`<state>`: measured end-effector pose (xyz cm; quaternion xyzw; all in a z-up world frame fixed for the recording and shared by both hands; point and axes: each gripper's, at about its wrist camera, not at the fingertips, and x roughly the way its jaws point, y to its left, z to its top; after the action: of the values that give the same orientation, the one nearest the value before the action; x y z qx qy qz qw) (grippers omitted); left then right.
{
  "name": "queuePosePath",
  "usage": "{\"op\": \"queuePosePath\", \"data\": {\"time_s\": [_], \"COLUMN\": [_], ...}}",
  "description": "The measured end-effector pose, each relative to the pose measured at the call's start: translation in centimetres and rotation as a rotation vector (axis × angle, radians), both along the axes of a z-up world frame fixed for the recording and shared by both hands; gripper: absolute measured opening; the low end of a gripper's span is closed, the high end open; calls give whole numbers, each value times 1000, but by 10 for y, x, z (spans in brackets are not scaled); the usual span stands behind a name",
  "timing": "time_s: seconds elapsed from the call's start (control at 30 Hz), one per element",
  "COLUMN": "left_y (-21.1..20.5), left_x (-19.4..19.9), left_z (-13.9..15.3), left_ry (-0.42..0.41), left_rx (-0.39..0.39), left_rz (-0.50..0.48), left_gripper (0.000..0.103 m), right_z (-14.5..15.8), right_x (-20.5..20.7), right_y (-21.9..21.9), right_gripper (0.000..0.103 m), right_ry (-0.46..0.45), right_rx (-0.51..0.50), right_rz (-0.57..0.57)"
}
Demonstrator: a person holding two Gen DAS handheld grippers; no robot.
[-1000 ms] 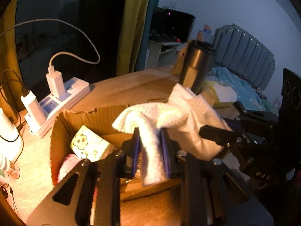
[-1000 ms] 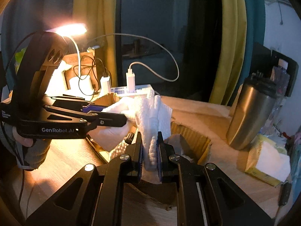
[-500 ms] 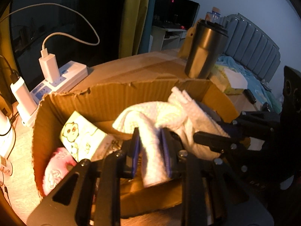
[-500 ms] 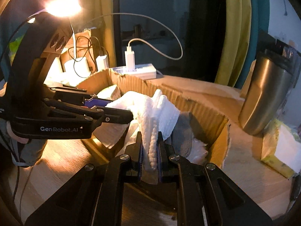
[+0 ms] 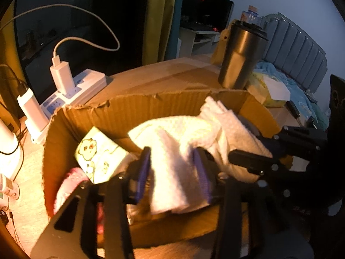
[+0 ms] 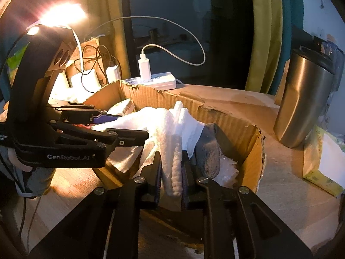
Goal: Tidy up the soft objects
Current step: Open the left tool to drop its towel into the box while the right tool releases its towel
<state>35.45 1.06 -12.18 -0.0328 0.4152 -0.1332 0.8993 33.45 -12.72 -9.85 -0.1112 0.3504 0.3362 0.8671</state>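
A white towel (image 5: 172,142) hangs over the open cardboard box (image 5: 151,108), stretched between both grippers. My left gripper (image 5: 172,172) is opening: its purple pads stand apart, and the towel lies loose between them. My right gripper (image 6: 171,172) is starting to open, and its pads still touch the towel (image 6: 170,125) on both sides. In the right wrist view the left gripper (image 6: 133,127) comes in from the left over the box (image 6: 215,116). Inside lie a grey cloth (image 6: 208,153), a pink fluffy item (image 5: 69,183) and a yellow cartoon tissue packet (image 5: 97,153).
A steel tumbler (image 5: 241,58) stands just behind the box on the wooden table. A white power strip (image 5: 73,90) with chargers and cables sits at the back left. A yellow tissue pack (image 5: 269,90) lies right of the tumbler. A lit lamp (image 6: 62,15) glares at the upper left.
Both grippers have sunk with the towel down into the box. The left jaws have spread wide off the towel. The right jaws have parted slightly.
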Motion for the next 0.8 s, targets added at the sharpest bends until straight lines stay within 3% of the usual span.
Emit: {"op": "queuePosePath", "data": {"time_s": [0.1, 0.17, 0.7, 0.8], "left_y": [-1, -2, 1, 1], "left_x": [-3, -5, -26, -33], "left_z": [4, 7, 49, 61], "left_ry": [-11, -17, -92, -122], "left_rx": [7, 15, 53, 49], "left_rz": [-6, -9, -40, -35], "left_gripper": [53, 53, 53, 53], "right_z": [3, 7, 38, 44], "right_x": [-1, -4, -21, -25], "right_y": [-1, -1, -19, -22], "right_gripper": [29, 45, 49, 60], "right_ry": [-3, -13, -64, -75], "right_rx": [8, 10, 22, 22], "right_rz": [-3, -12, -142, -171]}}
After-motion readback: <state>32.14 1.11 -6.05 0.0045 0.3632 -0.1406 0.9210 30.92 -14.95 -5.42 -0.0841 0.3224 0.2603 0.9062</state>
